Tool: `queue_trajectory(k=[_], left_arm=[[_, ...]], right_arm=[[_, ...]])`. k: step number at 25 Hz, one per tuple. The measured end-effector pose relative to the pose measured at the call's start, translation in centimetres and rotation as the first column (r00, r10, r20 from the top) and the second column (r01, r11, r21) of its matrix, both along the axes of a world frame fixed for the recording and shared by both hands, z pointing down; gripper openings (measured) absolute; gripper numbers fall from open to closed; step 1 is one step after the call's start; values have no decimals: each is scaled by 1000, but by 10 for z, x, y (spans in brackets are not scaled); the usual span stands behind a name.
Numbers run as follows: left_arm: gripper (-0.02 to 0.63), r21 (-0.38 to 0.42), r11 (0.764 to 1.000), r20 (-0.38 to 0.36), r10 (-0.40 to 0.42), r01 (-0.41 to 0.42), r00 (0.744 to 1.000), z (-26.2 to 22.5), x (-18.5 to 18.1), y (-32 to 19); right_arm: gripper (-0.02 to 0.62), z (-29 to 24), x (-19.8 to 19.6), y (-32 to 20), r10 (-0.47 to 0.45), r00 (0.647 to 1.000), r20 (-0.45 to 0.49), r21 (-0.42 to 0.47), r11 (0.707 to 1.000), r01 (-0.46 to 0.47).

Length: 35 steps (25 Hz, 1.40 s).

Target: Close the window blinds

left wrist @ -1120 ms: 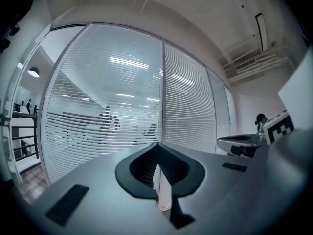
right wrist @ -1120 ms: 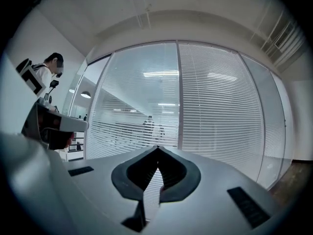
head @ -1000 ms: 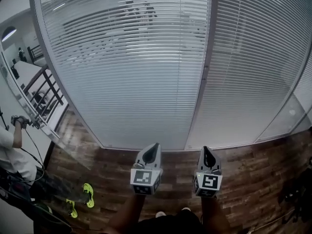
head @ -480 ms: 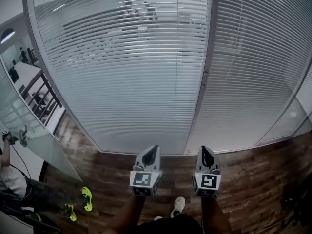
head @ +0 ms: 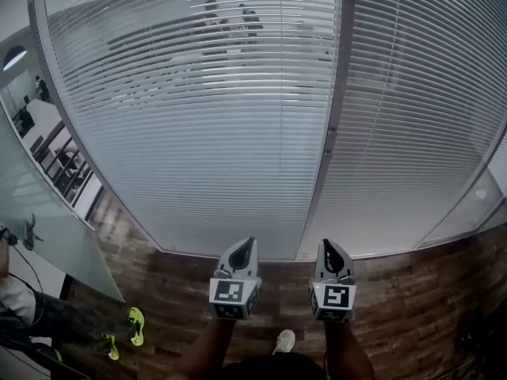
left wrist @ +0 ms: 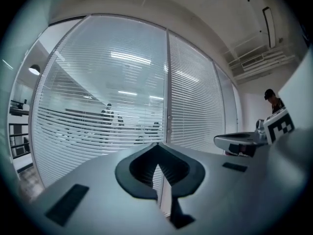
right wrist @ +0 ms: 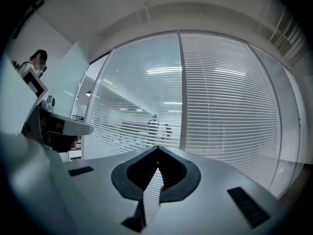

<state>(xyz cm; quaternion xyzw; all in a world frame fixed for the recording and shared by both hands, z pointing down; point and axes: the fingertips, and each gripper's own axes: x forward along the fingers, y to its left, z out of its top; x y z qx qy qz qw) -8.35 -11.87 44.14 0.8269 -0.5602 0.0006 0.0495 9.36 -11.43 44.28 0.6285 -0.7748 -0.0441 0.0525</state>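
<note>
Window blinds (head: pixel 206 133), white horizontal slats in two panels, are filling the upper and middle frame, divided by a grey vertical mullion (head: pixel 339 70); the left panel is letting dim figures show through. Left gripper (head: pixel 251 244) and right gripper (head: pixel 326 245), smooth grey moulded shells each carrying a black-and-white square-patterned marker cube (head: pixel 234 294), are pointing at the blinds from lower centre over dark wood-plank floor (head: pixel 412 291), each with jaws pressed together on nothing.

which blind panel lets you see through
The left blind, left of the upright post: figures behind show through its slats; the right blind looks opaque.
</note>
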Motion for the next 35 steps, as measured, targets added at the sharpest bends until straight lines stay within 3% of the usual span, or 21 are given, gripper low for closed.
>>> queue_trajectory(k=[22,32,35], left_arm=[[0,-6,998,49,-57,57,997,-1,40,-70],[0,-12,996,19,-83,83,996,-3,41,-94],[0,-5,998,16,-61,61,998,2,45,-111]], right_arm=[[2,-7,35,-81,-61,998,21,-4,998,61],[2,-2,35,-102,-67,998,5,-15,998,67],[2,-3,33,-114,-78,997,0,19,997,78]])
